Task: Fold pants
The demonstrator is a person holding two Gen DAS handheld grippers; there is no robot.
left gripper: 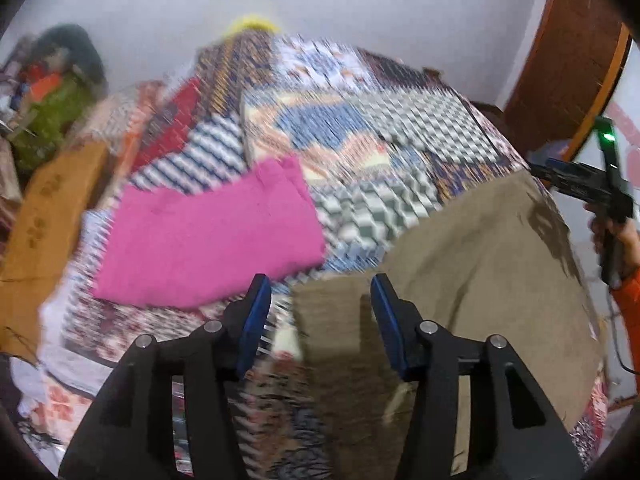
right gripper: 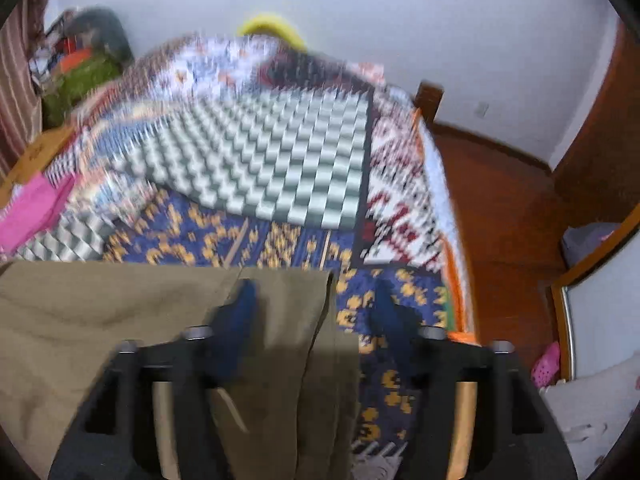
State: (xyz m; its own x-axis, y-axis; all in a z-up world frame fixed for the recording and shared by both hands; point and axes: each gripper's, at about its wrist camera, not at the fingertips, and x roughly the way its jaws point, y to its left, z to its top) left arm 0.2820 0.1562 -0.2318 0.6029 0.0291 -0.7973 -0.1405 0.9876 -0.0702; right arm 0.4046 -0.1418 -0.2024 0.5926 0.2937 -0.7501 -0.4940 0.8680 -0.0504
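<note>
**Two open grippers over khaki pants**

One patchwork quilt (right gripper: pixel 280 168) covers the bed. The khaki pants (left gripper: pixel 480 264) lie flat on its near side, long axis running crosswise between both grippers. A pink cloth (left gripper: pixel 208 232) lies nearby. Left gripper (left gripper: pixel 320 312) and right gripper (right gripper: pixel 312 312) hover, jaws apart, gripping nothing.

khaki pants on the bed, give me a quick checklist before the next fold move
1. Left gripper free of cloth: ok, jaws apart, nothing pinched, it hangs over the near left edge of the khaki pants.
2. Right gripper free of cloth: ok, jaws apart over the pants' right edge.
3. Pants lie flat on the quilt: ok, mild wrinkles only.
4. Pink cloth clear of the pants: ok, it lies apart, to the left.
5. Edges lined up after the last fold: cannot tell, both views are blurred.
</note>
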